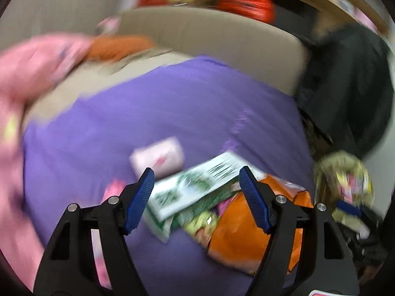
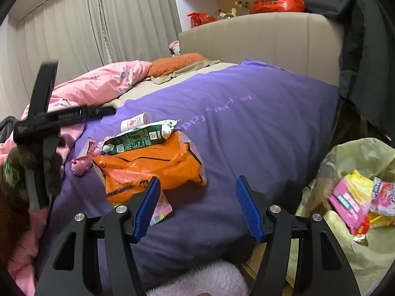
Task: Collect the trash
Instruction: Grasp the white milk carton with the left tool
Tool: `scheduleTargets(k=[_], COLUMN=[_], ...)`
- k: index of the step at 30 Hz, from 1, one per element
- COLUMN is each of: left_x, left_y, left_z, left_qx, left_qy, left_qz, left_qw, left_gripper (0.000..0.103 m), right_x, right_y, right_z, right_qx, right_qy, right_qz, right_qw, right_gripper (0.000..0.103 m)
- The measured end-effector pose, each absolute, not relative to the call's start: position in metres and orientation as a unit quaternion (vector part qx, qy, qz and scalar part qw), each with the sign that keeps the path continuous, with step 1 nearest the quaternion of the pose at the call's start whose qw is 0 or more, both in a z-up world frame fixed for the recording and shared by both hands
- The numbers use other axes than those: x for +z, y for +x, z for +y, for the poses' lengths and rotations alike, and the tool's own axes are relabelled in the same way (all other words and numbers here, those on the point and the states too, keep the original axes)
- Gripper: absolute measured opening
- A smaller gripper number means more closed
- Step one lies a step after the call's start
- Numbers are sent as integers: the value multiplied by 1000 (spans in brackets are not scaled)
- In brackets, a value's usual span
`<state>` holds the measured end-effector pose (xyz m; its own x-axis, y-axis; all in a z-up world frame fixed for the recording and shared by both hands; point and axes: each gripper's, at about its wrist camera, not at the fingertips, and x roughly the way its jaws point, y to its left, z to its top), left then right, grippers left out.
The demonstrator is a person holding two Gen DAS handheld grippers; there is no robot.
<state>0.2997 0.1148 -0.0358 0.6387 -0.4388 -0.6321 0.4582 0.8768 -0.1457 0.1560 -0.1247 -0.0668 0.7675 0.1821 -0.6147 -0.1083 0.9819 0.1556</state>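
While your left gripper (image 1: 196, 198) hangs wide open and empty over the purple bedspread (image 1: 172, 113), the green-and-white wrapper (image 1: 187, 190) shows between its fingers, lying across the orange plastic bag (image 1: 246, 224). Your right gripper (image 2: 197, 207) is likewise spread wide with nothing in it, above bare bedspread near the bed's edge. Just left of it, the bag and wrapper sit on the bed, with a small pastel packet (image 2: 161, 209) beside the left finger, a white bottle (image 2: 134, 121) farther back and a pink toy (image 2: 82, 165) to the left. At near right, the pale trash bag (image 2: 358, 153) stands open with wrappers inside.
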Motion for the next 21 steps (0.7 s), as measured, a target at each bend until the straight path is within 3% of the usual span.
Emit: scheduleTargets(k=[4,8,16,21], left_x=[-53,-78,-98,-90], left_y=[331,363,371,338], left_z=[80,74,95,114], left_qx=[-315,-330,-305,-271], left_qy=[112,128,70,18], left_qz=[373,428,491,520], left_qw=[866,831,813,810], left_gripper=[68,68,68,68], right_x=[-66,-61,-54,-55], right_y=[151,146,174,192], right_z=[-123,-137,-156,-150], right_qx=[83,87,110,134], right_qy=[26,3,12,26], right_qz=[328,328,348,357], right_qw=[941,941,931,924], right_gripper=[60,60,60,60])
